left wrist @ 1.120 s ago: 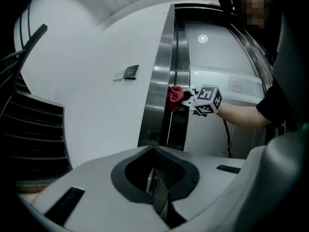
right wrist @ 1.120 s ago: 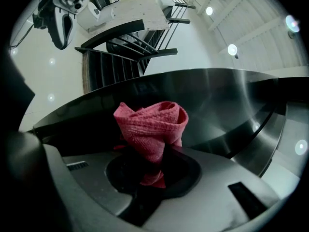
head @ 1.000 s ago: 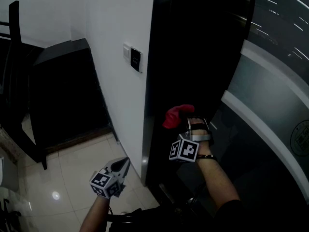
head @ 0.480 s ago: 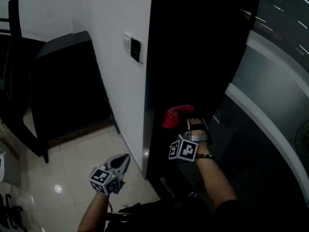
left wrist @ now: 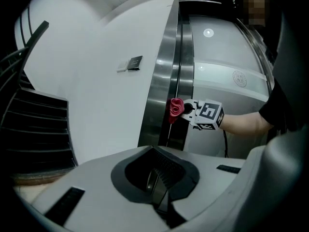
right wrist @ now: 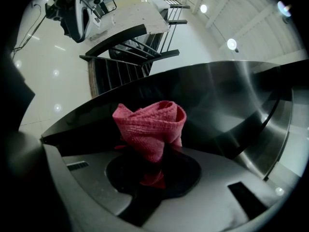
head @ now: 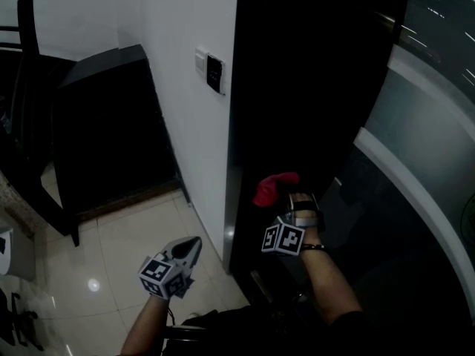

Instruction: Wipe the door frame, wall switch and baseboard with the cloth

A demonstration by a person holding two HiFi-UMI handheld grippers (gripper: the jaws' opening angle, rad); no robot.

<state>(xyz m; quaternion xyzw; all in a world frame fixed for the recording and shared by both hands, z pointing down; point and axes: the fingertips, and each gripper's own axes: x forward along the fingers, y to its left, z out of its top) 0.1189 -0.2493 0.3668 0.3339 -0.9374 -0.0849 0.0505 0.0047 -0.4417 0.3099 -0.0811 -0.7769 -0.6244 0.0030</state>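
1. Cloth (head: pixel 274 186) is where my attention goes first. It is a red wad bunched in the right gripper (head: pixel 286 199), whose jaws are clenched on its lower end. The loose folds stick out ahead of the tips, so fabric reaches a surface before the hard jaws do.
2. I have the right gripper pointed at the door frame (head: pixel 237 162), low on its dark face. The left gripper view shows the cloth up against the frame's inner edge. I cannot tell whether it is actually pressing or only just beside it.
3. My left gripper (head: pixel 191 247) hangs low over the tiled floor (head: pixel 126 236), left of the frame and well apart from the cloth. Its jaws are clenched with nothing between them. I judge it is parked there to keep out of the wiping path, and its camera gives me a useful side look at the right gripper.
4. The switch (head: pixel 214 73) sits on the white wall (head: pixel 185 124), higher up and to the left of the frame. The cloth is nowhere near it.
5. The baseboard I cannot pick out. The foot of the wall meets the floor in shadow.
6. I judge the step in hand to be the frame wipe, with the switch and baseboard not yet visited. A bunched cloth suits the narrow frame edge but may need spreading for the flat switch plate.
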